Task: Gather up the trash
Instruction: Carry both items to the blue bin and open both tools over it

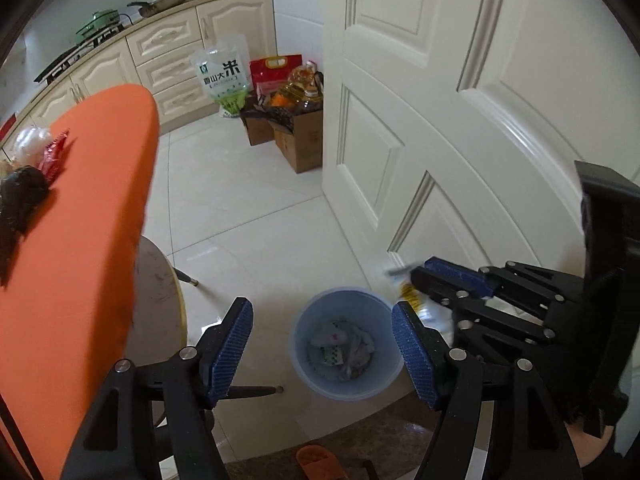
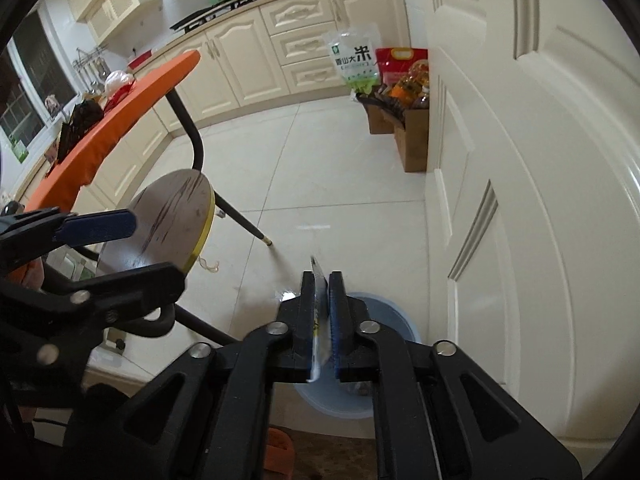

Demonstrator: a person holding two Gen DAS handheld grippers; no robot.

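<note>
A light blue trash bin (image 1: 347,344) stands on the floor by the door, with crumpled wrappers inside; its rim also shows in the right wrist view (image 2: 394,312). My left gripper (image 1: 322,330) is open and empty, above the bin. My right gripper (image 2: 322,280) is shut on a thin clear plastic wrapper (image 2: 319,320) with yellow print, held just above the bin; it shows in the left wrist view (image 1: 416,300) at the bin's right rim. More trash lies on the orange table (image 1: 80,240): a red wrapper (image 1: 54,154), a black bag (image 1: 22,196) and a clear bag (image 1: 30,140).
A white panelled door (image 1: 460,120) rises right of the bin. A round stool (image 2: 172,220) stands under the table. Cardboard boxes (image 1: 298,136) with bottles and rice bags stand against the cabinets. An orange slipper (image 1: 316,460) lies on a brown mat.
</note>
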